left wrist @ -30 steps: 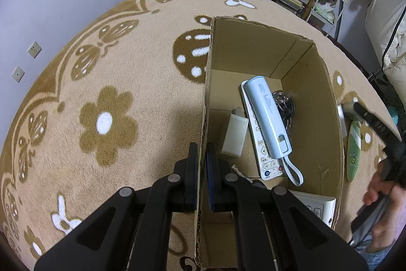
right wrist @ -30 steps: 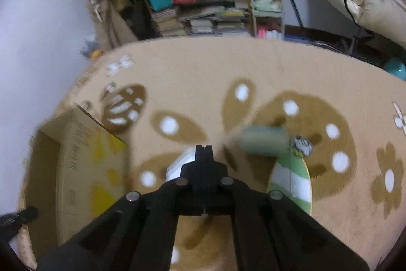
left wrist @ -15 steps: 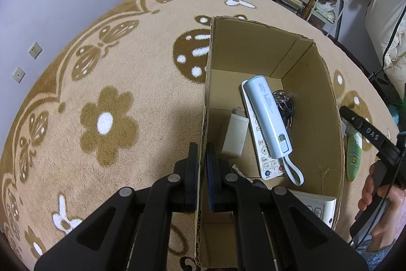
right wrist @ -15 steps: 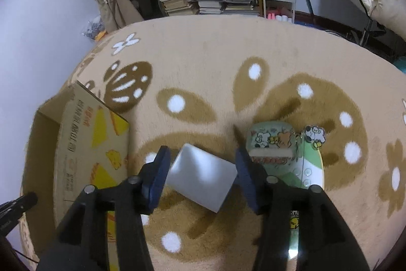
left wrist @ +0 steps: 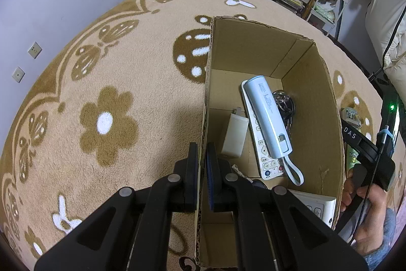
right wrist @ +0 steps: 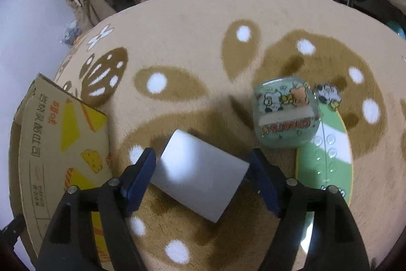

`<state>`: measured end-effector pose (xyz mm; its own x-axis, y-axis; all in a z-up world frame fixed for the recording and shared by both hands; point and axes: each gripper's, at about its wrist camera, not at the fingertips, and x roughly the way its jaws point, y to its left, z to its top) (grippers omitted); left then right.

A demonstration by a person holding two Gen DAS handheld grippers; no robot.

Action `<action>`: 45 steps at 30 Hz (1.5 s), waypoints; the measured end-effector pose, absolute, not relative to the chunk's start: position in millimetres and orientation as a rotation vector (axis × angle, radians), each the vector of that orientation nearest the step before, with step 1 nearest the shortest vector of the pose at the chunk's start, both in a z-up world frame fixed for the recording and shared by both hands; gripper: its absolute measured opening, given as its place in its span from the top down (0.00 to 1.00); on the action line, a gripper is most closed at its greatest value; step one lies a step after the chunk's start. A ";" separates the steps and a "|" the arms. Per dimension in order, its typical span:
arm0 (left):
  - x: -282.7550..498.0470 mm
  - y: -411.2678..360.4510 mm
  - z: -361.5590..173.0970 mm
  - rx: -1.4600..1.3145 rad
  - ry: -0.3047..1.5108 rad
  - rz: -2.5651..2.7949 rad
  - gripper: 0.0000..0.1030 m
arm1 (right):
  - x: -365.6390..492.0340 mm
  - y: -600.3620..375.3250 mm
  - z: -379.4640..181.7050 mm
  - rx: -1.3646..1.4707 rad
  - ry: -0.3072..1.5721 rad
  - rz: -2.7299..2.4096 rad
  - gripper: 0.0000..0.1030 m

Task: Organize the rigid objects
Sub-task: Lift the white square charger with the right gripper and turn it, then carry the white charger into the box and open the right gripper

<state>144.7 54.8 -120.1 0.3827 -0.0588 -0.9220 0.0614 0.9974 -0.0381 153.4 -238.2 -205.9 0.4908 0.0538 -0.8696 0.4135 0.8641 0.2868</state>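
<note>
The left tool (left wrist: 202, 164) is clamped shut on the near side wall of the open cardboard box (left wrist: 314, 83), one finger outside and one inside. The box stands on a tan rug (left wrist: 121, 67) patterned with brown flowers and butterflies. Inside it, on the floor of the box, a pale blue power bank (left wrist: 269, 118) lies on top of a white remote control (left wrist: 261, 144), with a white charger (left wrist: 234, 135) beside them toward the gripped wall, a bunch of keys (left wrist: 284, 103) toward the opposite wall, and another white device (left wrist: 317, 205) in the near corner. The right tool (right wrist: 201, 169) has just been opening its jaws, which now stand wide on either side of a grey rectangular block (right wrist: 198, 174) lying flat on the rug just outside the box's printed wall (right wrist: 63, 144); whether the blue pads (right wrist: 139, 177) touch its ends cannot be told. Just beyond the block sits a pale green cartoon-printed case (right wrist: 286, 116), resting partly on a green and white striped flat item (right wrist: 327, 154), with a small cartoon charm (right wrist: 328, 94) beside it. A hand (left wrist: 368, 217) grips the right tool's handle at the box's far side.
</note>
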 end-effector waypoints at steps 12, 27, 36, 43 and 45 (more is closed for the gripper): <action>143.7 53.9 -120.6 0.008 1.176 -0.076 0.94 | 151.4 -227.7 -203.2 0.432 1.077 -0.225 0.23; 143.7 54.1 -120.6 0.009 1.176 -0.075 0.94 | 144.4 -229.5 -186.0 0.438 1.053 -0.214 0.31; 143.7 54.0 -120.7 0.008 1.176 -0.076 0.93 | 143.1 -226.3 -173.3 0.416 1.017 -0.206 0.32; 143.9 54.0 -120.6 0.008 1.176 -0.076 0.93 | 142.6 -222.8 -165.3 0.386 0.996 -0.200 0.32; 143.7 54.5 -120.7 0.009 1.176 -0.076 0.93 | 142.1 -223.2 -162.0 0.396 0.986 -0.197 0.32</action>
<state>143.7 54.5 -120.7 0.3825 -0.0546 -0.9223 0.0645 0.9974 -0.0323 142.1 -223.2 -162.0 0.5417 0.0162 -0.8404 0.3375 0.9115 0.2351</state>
